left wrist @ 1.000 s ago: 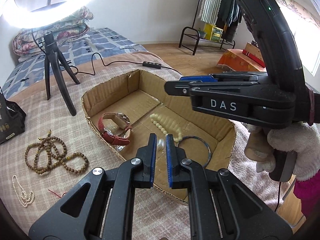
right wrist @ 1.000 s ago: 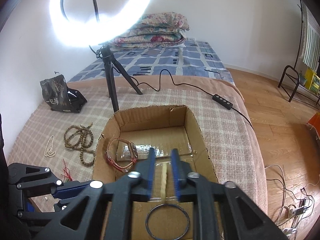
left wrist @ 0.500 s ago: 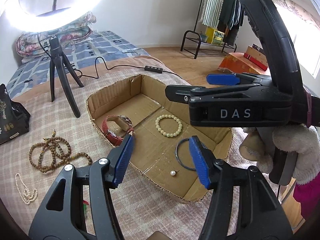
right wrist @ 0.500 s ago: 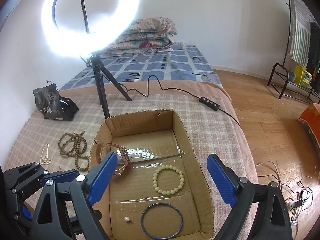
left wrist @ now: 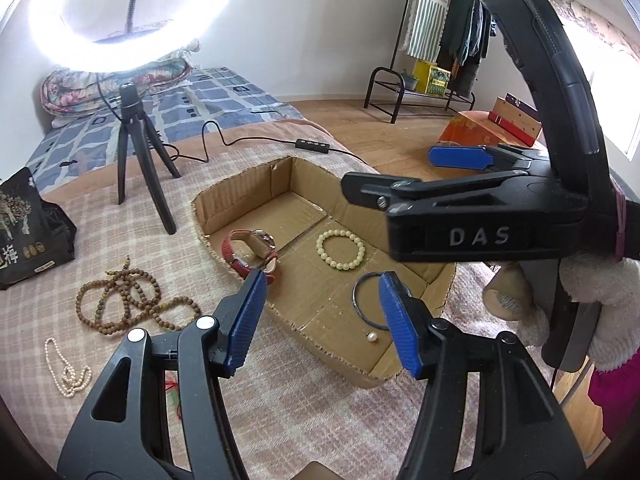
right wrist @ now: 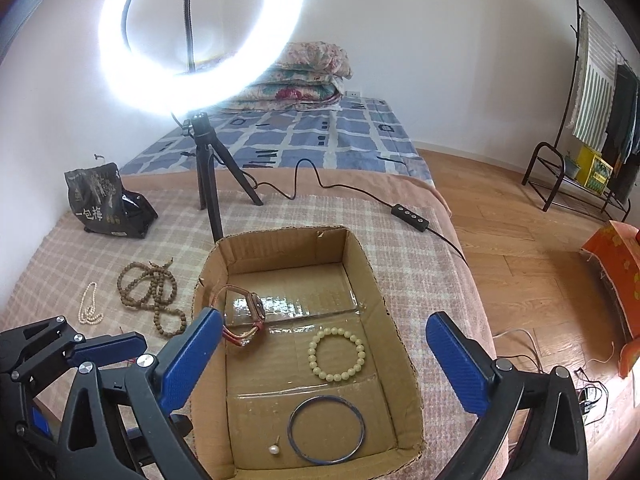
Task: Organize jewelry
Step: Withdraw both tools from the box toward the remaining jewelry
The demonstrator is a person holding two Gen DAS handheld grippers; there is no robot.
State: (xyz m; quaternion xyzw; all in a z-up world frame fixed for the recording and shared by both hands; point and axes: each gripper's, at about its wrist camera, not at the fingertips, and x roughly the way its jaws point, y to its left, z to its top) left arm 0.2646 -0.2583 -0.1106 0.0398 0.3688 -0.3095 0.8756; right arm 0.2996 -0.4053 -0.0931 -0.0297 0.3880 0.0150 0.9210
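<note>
Watch (right wrist: 246, 316) (strap looped) on edge.

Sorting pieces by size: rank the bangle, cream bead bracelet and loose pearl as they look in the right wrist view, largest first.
1. Bangle, though it lies nearest the camera, which may flatter it.
2. Cream bead bracelet.
3. Loose pearl, by far the smallest.

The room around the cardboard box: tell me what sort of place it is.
Most likely a bedroom at home. The box sits on a bed with a checked blanket, folded quilts lie at the far end, and a clothes rack stands by the wall on the wooden floor.
</note>
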